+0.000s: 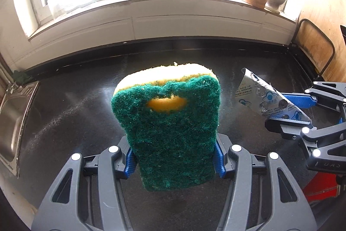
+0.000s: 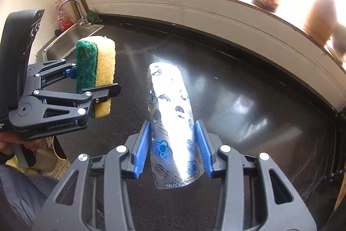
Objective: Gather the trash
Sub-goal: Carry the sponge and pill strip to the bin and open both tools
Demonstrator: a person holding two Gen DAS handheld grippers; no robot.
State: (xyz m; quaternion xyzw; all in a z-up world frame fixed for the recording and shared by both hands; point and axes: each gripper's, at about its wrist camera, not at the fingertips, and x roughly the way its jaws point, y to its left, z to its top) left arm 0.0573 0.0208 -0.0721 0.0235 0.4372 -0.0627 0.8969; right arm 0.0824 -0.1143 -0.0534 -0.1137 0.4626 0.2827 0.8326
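both pieces of trash are already off the dark surface (image 1: 75, 105) and in the air, so the picking-up looks done; what seems left is carrying them to a bin, and no bin can be made out with certainty in either view. the stretch of surface in view shows no other litter.

the left tongs (image 1: 175, 157) stand about half open, their blue pads pressed on the two sides of a worn sponge (image 1: 166, 122), held upright above the surface. it is a thick, soft block: coarse, fuzzy green scouring layer on one face, porous yellow foam behind, with a hole torn through the green that shows the yellow.

the right tongs (image 2: 175, 148) are fairly narrow, their ribbed blue pads set against the edges of an empty blister pack (image 2: 175, 122), also held clear of the surface. it is a thin, stiff foil sheet, shiny silver with blue print, bowed into a curve and pocked with punched-out cells.
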